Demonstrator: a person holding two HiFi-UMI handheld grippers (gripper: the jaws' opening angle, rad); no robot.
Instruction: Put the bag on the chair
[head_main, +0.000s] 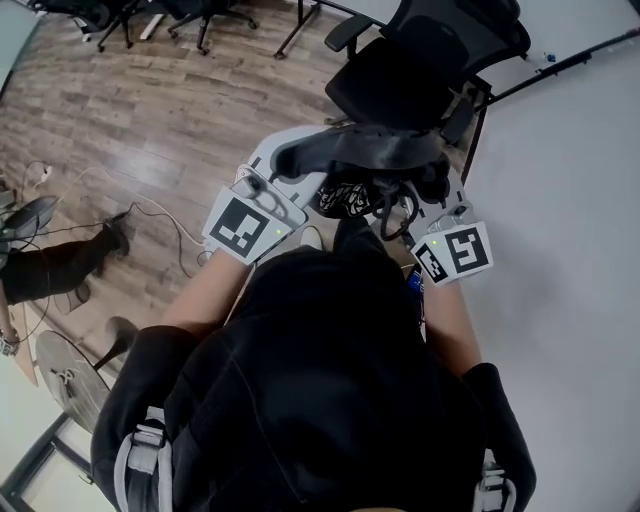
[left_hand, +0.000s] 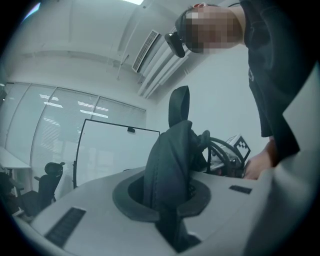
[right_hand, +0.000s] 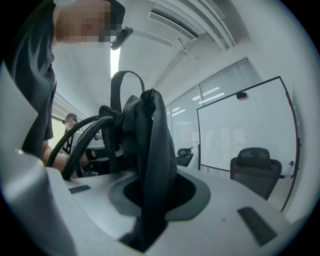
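Observation:
A black bag (head_main: 362, 150) hangs stretched between my two grippers, just in front of a black mesh office chair (head_main: 420, 60). My left gripper (head_main: 286, 160) is shut on the bag's left end. In the left gripper view a fold of dark fabric (left_hand: 169, 160) stands pinched between the jaws of the left gripper (left_hand: 167, 202). My right gripper (head_main: 440, 188) is shut on the other end. The right gripper view shows the bag fabric (right_hand: 152, 145) clamped in the right gripper (right_hand: 149, 205), with black cord handles (right_hand: 82, 135) looping off to the left. The chair back (left_hand: 179, 106) rises behind the bag.
A wooden floor (head_main: 150, 110) with loose cables (head_main: 150, 210) lies to the left. More office chairs (head_main: 150, 15) stand at the back left. A white surface (head_main: 570, 220) fills the right side. A whiteboard (left_hand: 115, 150) and another chair (right_hand: 255, 172) stand further off.

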